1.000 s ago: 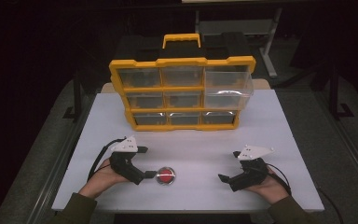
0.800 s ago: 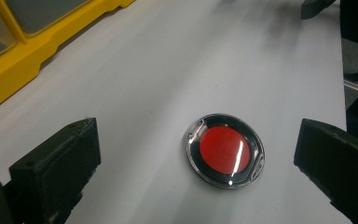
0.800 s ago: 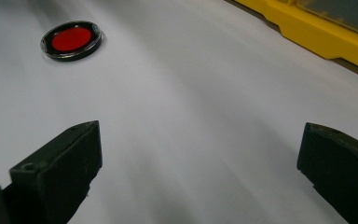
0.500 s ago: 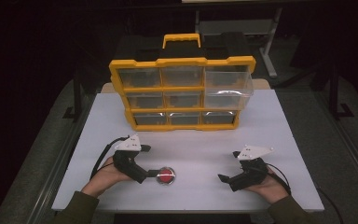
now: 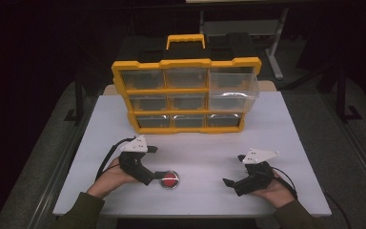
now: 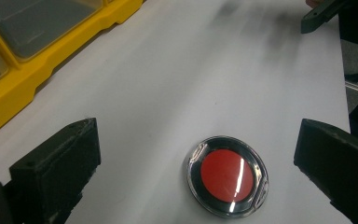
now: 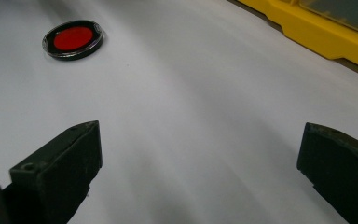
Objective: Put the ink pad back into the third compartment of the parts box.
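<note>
The left hand-held gripper [image 5: 158, 175] is hovering with jaws spread wide around a small round red-centred case [image 6: 227, 175] lying flat on the white desk [image 5: 286, 129]. It looks light, stiff, slippery; grip its rim. The right hand-held gripper [image 5: 230, 183] is resting open, well apart.

Setting: workshop or lab test station, dimly lit. Evidence: white worktable [image 5: 286, 129] on a metal frame; yellow parts organiser [image 5: 186, 95] with clear small drawers and a carry handle, standing at the table's far side; second table's metal legs [image 5: 274, 43] behind; dark surroundings, bare floor.
</note>
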Demonstrator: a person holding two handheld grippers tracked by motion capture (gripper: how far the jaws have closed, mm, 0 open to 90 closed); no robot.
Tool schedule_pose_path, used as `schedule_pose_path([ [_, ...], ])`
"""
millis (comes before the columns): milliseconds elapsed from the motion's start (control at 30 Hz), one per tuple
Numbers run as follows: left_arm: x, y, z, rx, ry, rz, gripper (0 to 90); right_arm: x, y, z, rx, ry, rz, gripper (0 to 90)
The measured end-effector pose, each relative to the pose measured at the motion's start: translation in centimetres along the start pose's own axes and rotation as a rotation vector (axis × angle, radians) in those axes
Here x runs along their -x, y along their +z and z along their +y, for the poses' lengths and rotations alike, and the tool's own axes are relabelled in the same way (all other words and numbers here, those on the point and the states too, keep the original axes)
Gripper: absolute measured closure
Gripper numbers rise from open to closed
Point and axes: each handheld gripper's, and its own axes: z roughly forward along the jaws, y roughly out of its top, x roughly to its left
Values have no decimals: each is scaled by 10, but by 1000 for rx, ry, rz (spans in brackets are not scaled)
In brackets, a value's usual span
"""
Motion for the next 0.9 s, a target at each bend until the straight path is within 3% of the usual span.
schedule_pose_path([
  [900,2,19,23,15,21,-24,0,0,-1,0,5,-2,2,0],
])
